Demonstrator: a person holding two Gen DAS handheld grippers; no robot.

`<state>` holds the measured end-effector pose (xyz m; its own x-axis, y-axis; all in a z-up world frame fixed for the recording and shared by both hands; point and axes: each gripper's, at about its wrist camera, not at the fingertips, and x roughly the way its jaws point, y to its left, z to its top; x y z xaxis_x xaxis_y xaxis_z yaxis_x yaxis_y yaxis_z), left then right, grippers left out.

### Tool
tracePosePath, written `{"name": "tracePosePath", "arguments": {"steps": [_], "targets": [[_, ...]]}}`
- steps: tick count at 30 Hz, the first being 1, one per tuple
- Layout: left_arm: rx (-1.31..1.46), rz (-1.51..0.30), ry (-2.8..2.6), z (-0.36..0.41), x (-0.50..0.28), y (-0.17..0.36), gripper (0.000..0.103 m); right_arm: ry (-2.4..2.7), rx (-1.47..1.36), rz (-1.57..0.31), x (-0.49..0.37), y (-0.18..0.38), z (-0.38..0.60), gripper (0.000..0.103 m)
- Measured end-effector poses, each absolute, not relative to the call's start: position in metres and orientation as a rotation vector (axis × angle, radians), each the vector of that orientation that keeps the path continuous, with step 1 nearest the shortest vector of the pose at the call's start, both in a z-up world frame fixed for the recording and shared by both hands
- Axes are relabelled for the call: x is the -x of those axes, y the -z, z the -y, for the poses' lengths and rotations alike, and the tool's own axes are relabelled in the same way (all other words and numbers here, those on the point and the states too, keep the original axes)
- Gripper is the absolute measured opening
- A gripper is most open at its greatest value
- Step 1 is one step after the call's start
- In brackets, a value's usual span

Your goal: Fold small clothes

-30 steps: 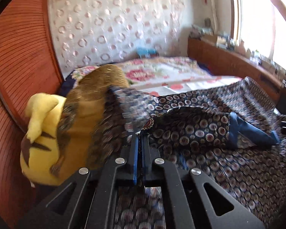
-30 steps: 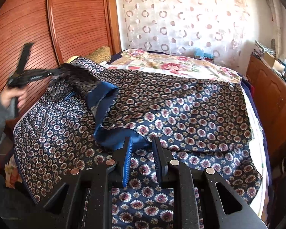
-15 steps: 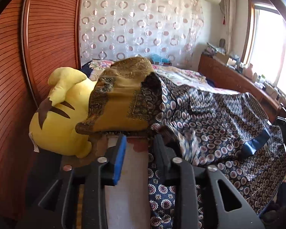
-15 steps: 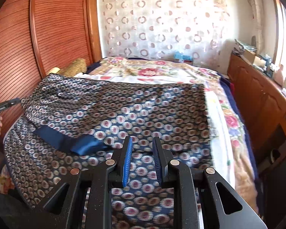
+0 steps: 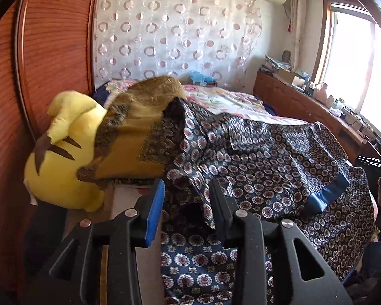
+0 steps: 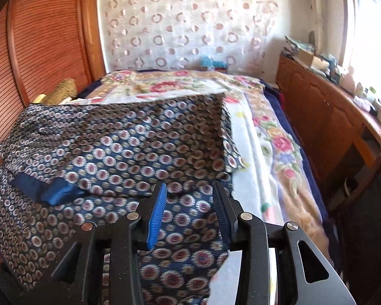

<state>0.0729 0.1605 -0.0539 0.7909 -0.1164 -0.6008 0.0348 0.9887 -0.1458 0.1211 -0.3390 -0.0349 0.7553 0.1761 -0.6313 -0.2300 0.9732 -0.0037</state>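
Observation:
A dark blue garment with a round flower print (image 5: 266,157) lies spread over the bed, folded over itself, with a plain blue hem band (image 5: 327,195) showing. It also shows in the right wrist view (image 6: 129,150), hem band (image 6: 50,190) at the left. My left gripper (image 5: 186,203) is open and empty, low over the garment's left edge. My right gripper (image 6: 189,203) is open and empty above the garment's near right part.
A yellow plush toy (image 5: 61,157) and a gold cushion (image 5: 137,127) lie at the bed's left by the wooden slatted wardrobe (image 5: 50,50). A floral bedspread (image 6: 271,137) covers the bed. A wooden sideboard (image 6: 330,106) with clutter runs along the right.
My left gripper has let go of the garment and opened; the lifted cloth has dropped onto the bed. My right gripper has moved right and opened wider.

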Motion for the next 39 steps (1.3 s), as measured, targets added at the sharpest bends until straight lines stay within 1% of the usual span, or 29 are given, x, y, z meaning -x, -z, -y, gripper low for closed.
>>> {"name": "tracePosePath", "arguments": {"steps": [6,12,17,18,19,21,22,24,25,27,28,32,36,39], "targets": [[0.099,-0.699,0.067,-0.153,-0.082,0.062,0.037,-0.217,0.038,-0.705,-0.144,0.038,0.347,0.039],[0.076,-0.739,0.028,-0.150,-0.093,0.068,0.037,-0.163,0.092,-0.716,-0.175,0.040,0.345,0.039],[0.066,-0.758,0.018,-0.149,-0.100,0.073,0.037,-0.147,0.129,-0.767,-0.200,0.051,0.340,0.039],[0.065,-0.759,0.018,-0.150,-0.101,0.073,0.037,-0.148,0.136,-0.778,-0.202,0.051,0.339,0.037],[0.070,-0.756,0.020,-0.151,-0.102,0.072,0.037,-0.153,0.142,-0.787,-0.206,0.053,0.338,0.031],[0.089,-0.742,0.024,-0.154,-0.104,0.070,0.037,-0.180,0.133,-0.789,-0.206,0.052,0.336,0.009],[0.096,-0.739,0.024,-0.156,-0.106,0.069,0.037,-0.195,0.128,-0.782,-0.205,0.048,0.335,0.006],[0.100,-0.731,0.035,-0.157,-0.107,0.066,0.030,-0.235,0.113,-0.752,-0.195,0.038,0.334,0.003],[0.092,-0.732,0.037,-0.157,-0.108,0.066,0.020,-0.257,0.098,-0.737,-0.188,0.032,0.334,0.002],[0.059,-0.740,0.034,-0.154,-0.111,0.066,0.015,-0.299,0.073,-0.707,-0.176,0.020,0.334,0.001],[0.050,-0.745,0.035,-0.153,-0.112,0.067,0.009,-0.315,0.059,-0.691,-0.170,0.014,0.336,0.001],[0.063,-0.742,0.052,-0.156,-0.111,0.066,0.003,-0.370,-0.018,-0.625,-0.146,-0.013,0.347,0.001],[0.107,-0.705,0.086,-0.162,-0.099,0.050,0.003,-0.391,-0.069,-0.586,-0.117,-0.031,0.368,0.001],[0.132,-0.684,0.103,-0.169,-0.082,0.039,0.002,-0.385,-0.067,-0.588,-0.098,-0.030,0.383,0.001]]}}
